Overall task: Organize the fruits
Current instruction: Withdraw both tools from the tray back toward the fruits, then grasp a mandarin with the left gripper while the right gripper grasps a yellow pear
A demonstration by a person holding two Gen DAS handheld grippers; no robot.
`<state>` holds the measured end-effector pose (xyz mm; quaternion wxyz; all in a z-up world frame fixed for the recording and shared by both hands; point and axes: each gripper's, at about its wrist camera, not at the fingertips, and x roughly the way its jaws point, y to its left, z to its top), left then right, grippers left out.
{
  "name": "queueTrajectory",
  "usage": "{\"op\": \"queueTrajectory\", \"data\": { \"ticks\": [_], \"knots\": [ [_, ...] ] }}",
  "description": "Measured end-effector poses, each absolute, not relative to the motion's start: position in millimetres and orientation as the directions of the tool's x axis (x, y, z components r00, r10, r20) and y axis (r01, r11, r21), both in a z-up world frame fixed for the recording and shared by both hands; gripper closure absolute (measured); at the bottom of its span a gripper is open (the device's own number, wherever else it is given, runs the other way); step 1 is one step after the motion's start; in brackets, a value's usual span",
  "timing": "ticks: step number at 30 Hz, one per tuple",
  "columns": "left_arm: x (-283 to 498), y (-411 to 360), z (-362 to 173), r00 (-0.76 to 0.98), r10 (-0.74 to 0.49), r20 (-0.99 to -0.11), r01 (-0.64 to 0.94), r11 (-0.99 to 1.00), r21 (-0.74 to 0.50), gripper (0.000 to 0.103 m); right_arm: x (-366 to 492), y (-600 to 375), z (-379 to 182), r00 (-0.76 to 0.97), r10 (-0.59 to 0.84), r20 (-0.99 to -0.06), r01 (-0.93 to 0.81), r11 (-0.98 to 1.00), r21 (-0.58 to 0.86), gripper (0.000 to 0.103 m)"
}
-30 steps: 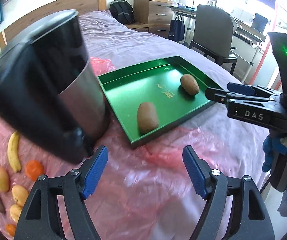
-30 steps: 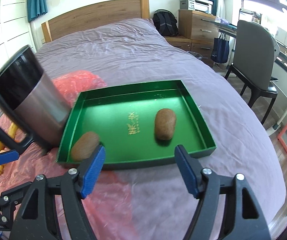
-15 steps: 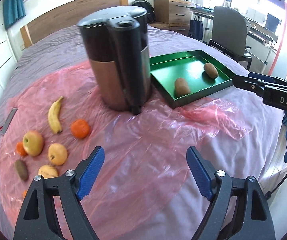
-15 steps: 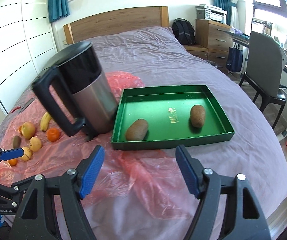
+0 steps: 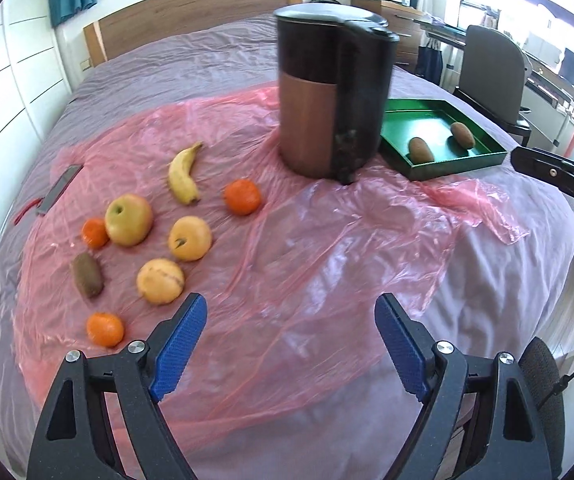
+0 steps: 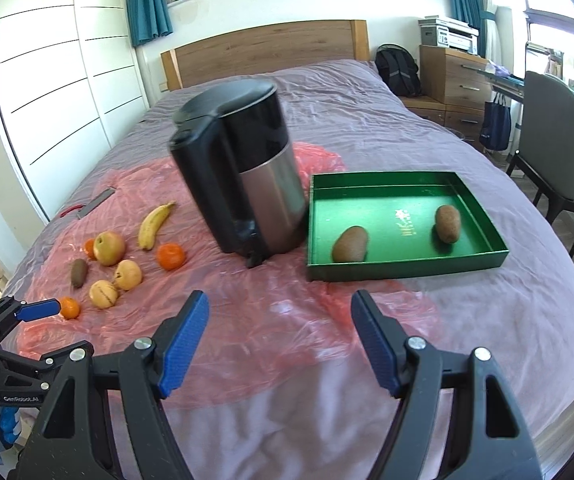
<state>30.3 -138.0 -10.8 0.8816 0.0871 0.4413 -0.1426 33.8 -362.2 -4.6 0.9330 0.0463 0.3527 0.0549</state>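
my left gripper (image 5: 291,344) released, jaws wide, empty | my right gripper (image 6: 281,340) released, empty | right view alone shows bookshelf and "GenRobot.AI" on the left gripper body | two kiwis (image 6: 350,244) in green tray (image 6: 407,270) toward bed's right edge; loose fruit (image 5: 129,225) on pink sheet (image 5: 307,264) toward left edge, kettle (image 6: 243,176) between

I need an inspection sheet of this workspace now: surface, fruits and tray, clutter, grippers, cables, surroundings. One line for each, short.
Surface: purple bed cover with a crumpled pink plastic sheet over part of it.
Job's things: green tray holds two kiwis; on the sheet lie a banana, three tangerines, an apple, one more kiwi and two yellowish fruits.
Clutter: kettle beside the tray; grey flat object.
Grippers: left gripper open, empty; right gripper open, empty.
Cables: nothing seen.
Surroundings: headboard, wardrobe, chair.
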Motion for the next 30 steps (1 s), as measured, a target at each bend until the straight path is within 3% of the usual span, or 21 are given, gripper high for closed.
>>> {"op": "queueTrajectory", "data": {
  "ticks": [30],
  "knots": [
    [45.7, 64.1, -72.5, 0.574, -0.056, -0.817, -0.052, 0.993, -0.104, 0.021, 80.5, -191.8, -59.5, 0.608, 0.336, -0.719, -0.335, 0.93, 0.151, 0.022]
  ]
}}
